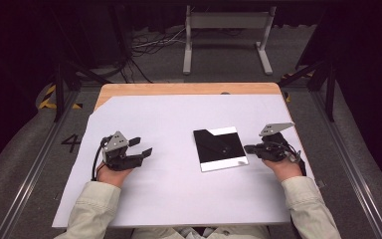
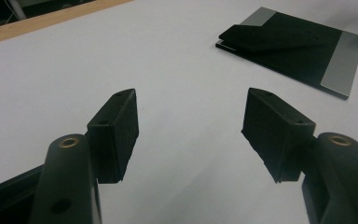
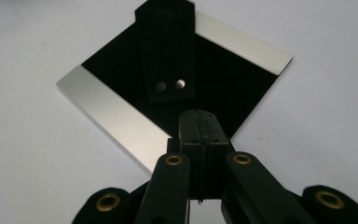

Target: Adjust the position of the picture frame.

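Note:
A flat square plate (image 1: 220, 148), black with silver strips along two edges, lies on the white sheet right of centre. Across it lies a black strap (image 3: 165, 51) with two metal snaps near its end; the strap (image 2: 270, 37) reaches one corner of the plate (image 2: 307, 56). My right gripper (image 1: 247, 148) rests at the plate's right edge. Its jaws are shut against each other just over a corner of the plate (image 3: 116, 70), with nothing visible between them (image 3: 199, 116). My left gripper (image 1: 144, 146) stands open on the sheet, well left of the plate, its jaws wide apart (image 2: 191, 126).
A white sheet (image 1: 169, 119) covers most of the wooden table, whose bare edge (image 1: 179, 88) shows at the far side. A white metal stand (image 1: 226, 30) and cables sit on the floor beyond. Rails run along the floor on both sides.

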`<state>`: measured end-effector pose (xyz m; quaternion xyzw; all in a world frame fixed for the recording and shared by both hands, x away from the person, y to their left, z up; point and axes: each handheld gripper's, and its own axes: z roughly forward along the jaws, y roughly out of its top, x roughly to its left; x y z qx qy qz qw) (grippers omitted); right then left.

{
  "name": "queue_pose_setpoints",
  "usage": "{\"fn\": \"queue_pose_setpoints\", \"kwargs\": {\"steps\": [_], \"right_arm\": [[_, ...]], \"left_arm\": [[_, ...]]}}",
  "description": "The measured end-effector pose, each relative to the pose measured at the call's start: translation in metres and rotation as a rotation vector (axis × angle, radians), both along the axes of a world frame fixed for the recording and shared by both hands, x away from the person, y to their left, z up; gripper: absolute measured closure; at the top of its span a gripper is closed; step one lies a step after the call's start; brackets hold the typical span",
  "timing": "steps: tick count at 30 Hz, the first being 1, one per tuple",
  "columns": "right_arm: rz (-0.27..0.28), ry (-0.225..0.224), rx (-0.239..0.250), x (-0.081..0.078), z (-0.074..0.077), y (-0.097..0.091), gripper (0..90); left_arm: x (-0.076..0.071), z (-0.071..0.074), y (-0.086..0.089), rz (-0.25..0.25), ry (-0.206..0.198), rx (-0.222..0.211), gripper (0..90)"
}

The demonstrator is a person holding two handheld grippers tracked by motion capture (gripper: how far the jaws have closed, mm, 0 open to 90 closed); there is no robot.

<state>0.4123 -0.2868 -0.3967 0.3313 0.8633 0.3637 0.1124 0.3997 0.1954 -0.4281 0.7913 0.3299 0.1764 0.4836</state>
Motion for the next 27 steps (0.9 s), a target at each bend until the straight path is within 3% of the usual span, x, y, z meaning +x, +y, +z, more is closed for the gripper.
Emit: {"fn": "queue_pose_setpoints", "kwargs": {"steps": [10,16,24,27], "right_arm": [[0.111,0.107,-0.102,-0.005,-0.01,0.013,90.0],[0.155,0.16,-0.135,-0.004,-0.019,0.017,90.0],[0.159,0.169,-0.169,-0.003,-0.025,0.018,90.0],[0.158,0.152,-0.181,-0.002,-0.025,0.019,90.0]], "left_arm": [[0.0,0.0,0.0,-0.003,0.011,-0.005,38.3],[0.0,0.0,0.0,-0.019,0.011,-0.021,37.4],[0.001,0.0,0.001,-0.019,0.007,-0.022,36.3],[0.0,0.0,0.0,-0.02,0.008,-0.017,36.4]]}}
